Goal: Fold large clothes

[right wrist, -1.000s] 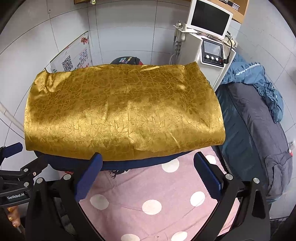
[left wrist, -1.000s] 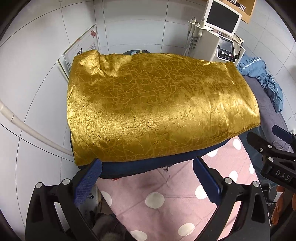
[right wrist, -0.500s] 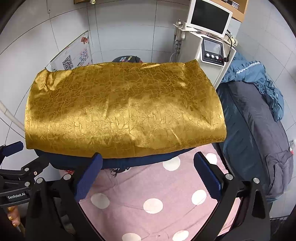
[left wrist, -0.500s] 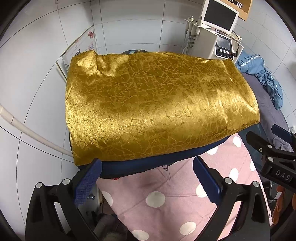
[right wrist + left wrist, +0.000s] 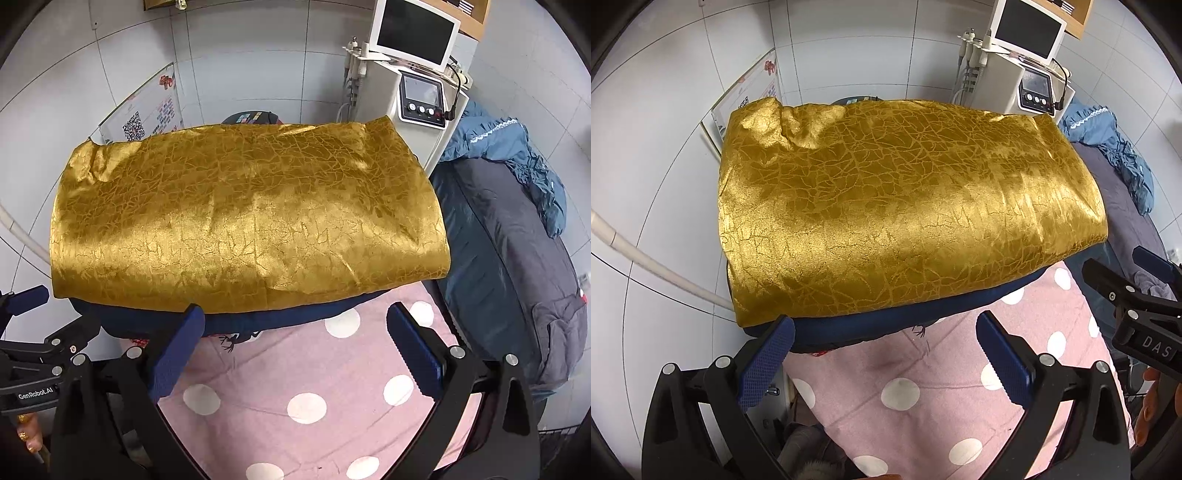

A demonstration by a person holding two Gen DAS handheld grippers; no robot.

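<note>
A large shiny gold garment (image 5: 905, 214) (image 5: 251, 221) lies folded into a wide rectangle on the far part of a table, over a dark blue layer (image 5: 886, 325) (image 5: 280, 319) that shows along its near edge. My left gripper (image 5: 884, 354) hovers just short of that near edge, open and empty. My right gripper (image 5: 295, 347) hangs beside it, also open, with nothing between its blue pads. Each gripper shows at the edge of the other's view: the right one (image 5: 1134, 295) and the left one (image 5: 40, 332).
A pink cloth with white dots (image 5: 923, 398) (image 5: 306, 398) covers the near table. A white machine with a screen (image 5: 413, 66) stands behind. Blue and grey bedding (image 5: 509, 229) lies on the right. A white pipe (image 5: 646, 258) runs along the tiled wall on the left.
Both views have shifted only slightly; the gold garment looks a little nearer in the left wrist view. Both grippers stay open.
</note>
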